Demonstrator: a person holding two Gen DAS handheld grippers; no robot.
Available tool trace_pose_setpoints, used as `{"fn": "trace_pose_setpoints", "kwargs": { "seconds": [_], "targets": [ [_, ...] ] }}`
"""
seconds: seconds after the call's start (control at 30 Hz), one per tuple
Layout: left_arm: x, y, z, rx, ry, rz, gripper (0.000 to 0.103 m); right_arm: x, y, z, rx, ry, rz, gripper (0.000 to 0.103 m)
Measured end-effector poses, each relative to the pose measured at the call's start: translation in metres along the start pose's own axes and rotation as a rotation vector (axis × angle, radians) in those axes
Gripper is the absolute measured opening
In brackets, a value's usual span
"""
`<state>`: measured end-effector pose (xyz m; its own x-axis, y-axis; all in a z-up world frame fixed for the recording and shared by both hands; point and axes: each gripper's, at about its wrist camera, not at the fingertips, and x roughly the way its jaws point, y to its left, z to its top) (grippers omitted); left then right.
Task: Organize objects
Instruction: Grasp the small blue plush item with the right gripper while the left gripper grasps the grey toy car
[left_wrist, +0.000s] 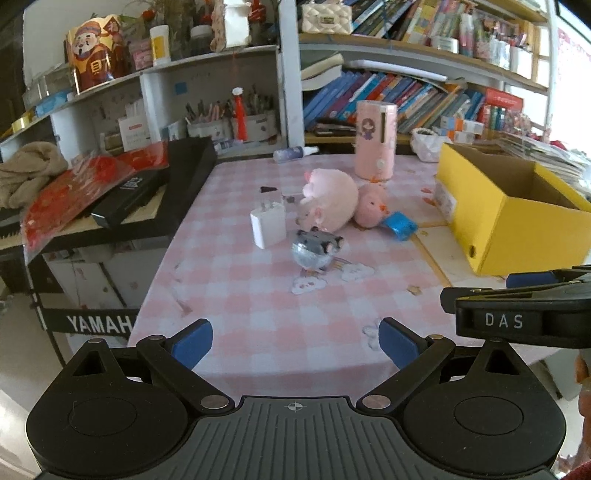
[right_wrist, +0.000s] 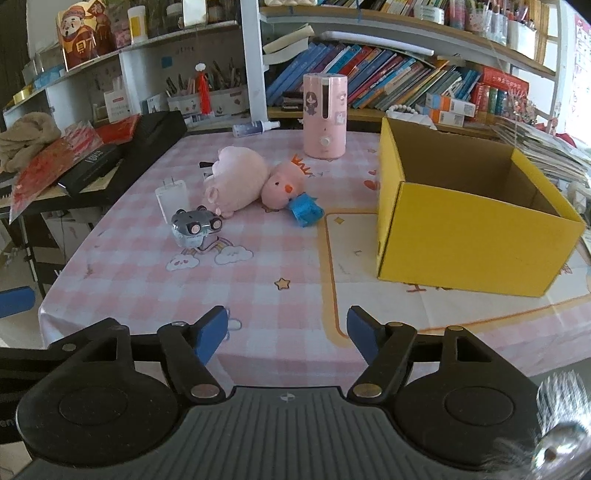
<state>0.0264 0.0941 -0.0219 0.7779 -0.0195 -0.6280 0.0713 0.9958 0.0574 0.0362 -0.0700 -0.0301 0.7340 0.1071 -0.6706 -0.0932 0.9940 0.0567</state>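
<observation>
On the pink checked tablecloth (right_wrist: 280, 258) lie a pink pig plush (right_wrist: 236, 181), a pink chick plush with a blue base (right_wrist: 291, 192), a white charger plug (right_wrist: 171, 199) and a grey toy car in a clear ball (right_wrist: 194, 227). They also show in the left wrist view: pig (left_wrist: 328, 199), chick (left_wrist: 373, 205), charger (left_wrist: 267, 223), toy car (left_wrist: 316, 249). An open, empty yellow box (right_wrist: 461, 229) stands at the right. My left gripper (left_wrist: 295, 341) and right gripper (right_wrist: 286, 330) are both open and empty, at the table's near edge, well short of the objects.
A pink humidifier (right_wrist: 325, 114) and a small spray bottle (right_wrist: 255, 128) stand at the table's far edge. A black keyboard with red packets (left_wrist: 122, 192) borders the table's left side. Bookshelves (right_wrist: 388, 81) fill the back. The right gripper's body (left_wrist: 524, 314) shows at the left view's right edge.
</observation>
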Motion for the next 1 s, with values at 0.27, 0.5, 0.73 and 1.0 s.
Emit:
{"fn": "trace_pose_setpoints", "kwargs": {
  "seconds": [0.27, 0.5, 0.73, 1.0],
  "targets": [
    [0.041, 0.004, 0.029, -0.032, 0.018, 0.035, 0.098, 0.042, 0.000, 0.043, -0.034, -0.008, 0.044, 0.071],
    [0.075, 0.002, 0.048, -0.052, 0.048, 0.041, 0.098, 0.081, -0.001, 0.073, -0.072, -0.001, 0.065, 0.071],
    [0.104, -0.008, 0.063, -0.001, 0.067, 0.035, 0.096, 0.115, -0.005, 0.096, -0.108, -0.029, 0.030, 0.066],
    [0.140, -0.018, 0.075, 0.032, 0.109, -0.001, 0.091, 0.166, -0.015, 0.108, -0.112, 0.057, -0.021, 0.052]
  ]
}}
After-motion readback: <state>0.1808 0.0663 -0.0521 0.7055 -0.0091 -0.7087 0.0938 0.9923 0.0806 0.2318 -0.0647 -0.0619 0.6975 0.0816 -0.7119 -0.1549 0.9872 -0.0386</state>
